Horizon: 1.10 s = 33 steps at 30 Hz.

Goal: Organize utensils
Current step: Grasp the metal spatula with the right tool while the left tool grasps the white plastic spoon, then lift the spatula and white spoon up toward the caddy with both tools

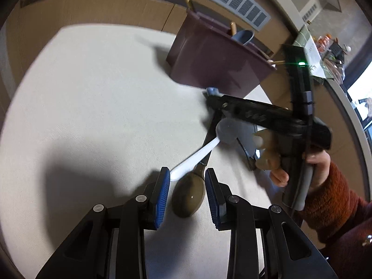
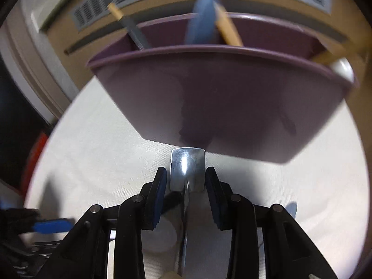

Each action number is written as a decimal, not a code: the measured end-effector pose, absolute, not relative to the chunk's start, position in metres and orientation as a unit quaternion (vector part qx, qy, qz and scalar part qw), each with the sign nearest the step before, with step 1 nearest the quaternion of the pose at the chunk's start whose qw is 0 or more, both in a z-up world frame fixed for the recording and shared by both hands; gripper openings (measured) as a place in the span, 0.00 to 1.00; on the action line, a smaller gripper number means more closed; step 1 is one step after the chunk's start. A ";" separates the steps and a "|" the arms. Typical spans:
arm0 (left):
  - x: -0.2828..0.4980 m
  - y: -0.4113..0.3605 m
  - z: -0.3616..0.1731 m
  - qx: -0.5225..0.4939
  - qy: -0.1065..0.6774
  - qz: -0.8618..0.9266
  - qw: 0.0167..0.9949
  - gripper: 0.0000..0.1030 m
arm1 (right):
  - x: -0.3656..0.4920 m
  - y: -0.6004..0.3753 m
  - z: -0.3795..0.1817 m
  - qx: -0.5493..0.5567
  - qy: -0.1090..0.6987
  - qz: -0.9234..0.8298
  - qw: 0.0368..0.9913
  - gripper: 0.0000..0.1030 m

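Lying between the open left tongs point(image 1: 187, 179): a dark spoon point(image 1: 188, 197).

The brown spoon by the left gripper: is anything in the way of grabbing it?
Yes. A white plastic spoon lies across the brown spoon where its handle begins, with its end beside one finger of the left gripper. The brown bowl itself sits uncovered between the open jaws on the table.

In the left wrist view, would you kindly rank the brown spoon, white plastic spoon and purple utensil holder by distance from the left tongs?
1. Brown spoon, between the left tongs.
2. White plastic spoon, just ahead.
3. Purple utensil holder, far back right.
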<state>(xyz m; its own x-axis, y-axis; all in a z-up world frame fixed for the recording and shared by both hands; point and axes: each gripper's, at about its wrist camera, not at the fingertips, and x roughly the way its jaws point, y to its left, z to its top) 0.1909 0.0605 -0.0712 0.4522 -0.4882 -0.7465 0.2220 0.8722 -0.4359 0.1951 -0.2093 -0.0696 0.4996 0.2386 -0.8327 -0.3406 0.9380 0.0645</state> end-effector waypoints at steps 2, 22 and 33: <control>0.190 0.060 -0.066 -0.124 0.468 -0.207 0.850 0.32 | 0.188 -0.204 -0.070 -0.101 0.455 0.162 0.870 0.36; 0.211 0.002 -0.073 -0.047 0.494 -0.273 0.825 0.39 | 0.153 -0.320 -0.012 -0.029 0.428 0.081 0.899 0.28; 0.233 -0.079 -0.069 0.136 0.450 -0.272 0.839 0.39 | 0.131 -0.348 -0.028 0.030 0.442 0.087 0.892 0.28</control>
<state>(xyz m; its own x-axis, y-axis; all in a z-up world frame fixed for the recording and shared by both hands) 0.2329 -0.0794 -0.0687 0.4464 -0.3346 -0.8299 0.5796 0.8147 -0.0167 0.1305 -0.3478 -0.0282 0.5943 0.1809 -0.7836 -0.1285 0.9832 0.1296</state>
